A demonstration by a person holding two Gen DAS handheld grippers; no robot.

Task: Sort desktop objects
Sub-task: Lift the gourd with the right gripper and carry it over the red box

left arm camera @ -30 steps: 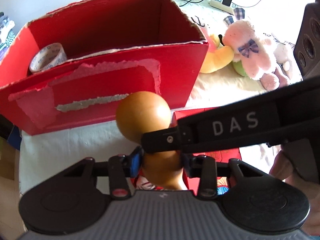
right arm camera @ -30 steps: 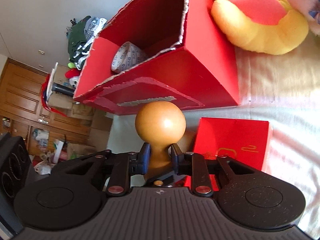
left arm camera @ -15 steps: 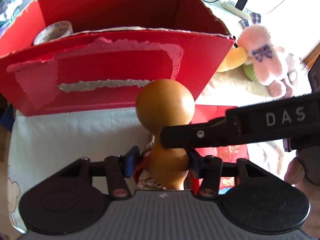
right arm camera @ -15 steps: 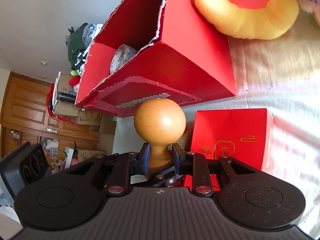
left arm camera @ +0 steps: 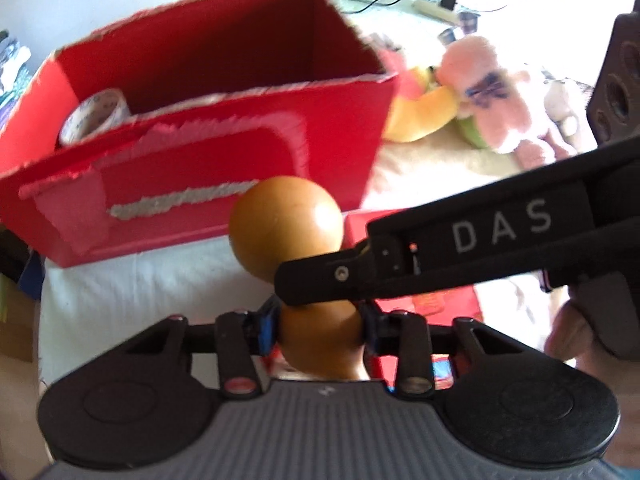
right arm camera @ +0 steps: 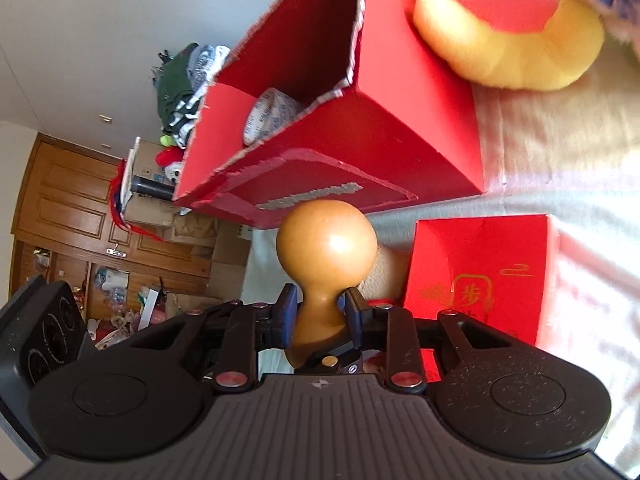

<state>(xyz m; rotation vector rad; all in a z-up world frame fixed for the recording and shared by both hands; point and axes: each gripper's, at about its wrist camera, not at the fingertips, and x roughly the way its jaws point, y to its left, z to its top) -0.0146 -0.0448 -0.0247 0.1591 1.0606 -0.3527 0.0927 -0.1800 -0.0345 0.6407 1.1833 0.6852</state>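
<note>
An orange-brown gourd (left arm camera: 286, 224) is held by both grippers in front of a large open red box (left arm camera: 224, 132). My left gripper (left arm camera: 320, 326) is shut on the gourd's lower bulb. My right gripper (right arm camera: 320, 312) is shut on the gourd's (right arm camera: 326, 248) narrow neck; in the left wrist view its black body (left arm camera: 460, 248) marked DAS crosses from the right. The red box (right arm camera: 352, 128) holds a roll of printed tape (left arm camera: 96, 114) at its left end, which also shows in the right wrist view (right arm camera: 270, 114).
A small flat red box with gold print (right arm camera: 480, 276) lies on the white cloth under the gourd. Plush toys, yellow (right arm camera: 508, 28) and pink (left arm camera: 500, 96), lie right of the big box. A power strip with cable (left arm camera: 436, 4) lies far back. A black speaker (left arm camera: 616, 88) stands at right.
The gourd, held by both grippers, has shifted; the left view has swung so the box's open top shows more. Both grips are unchanged.
</note>
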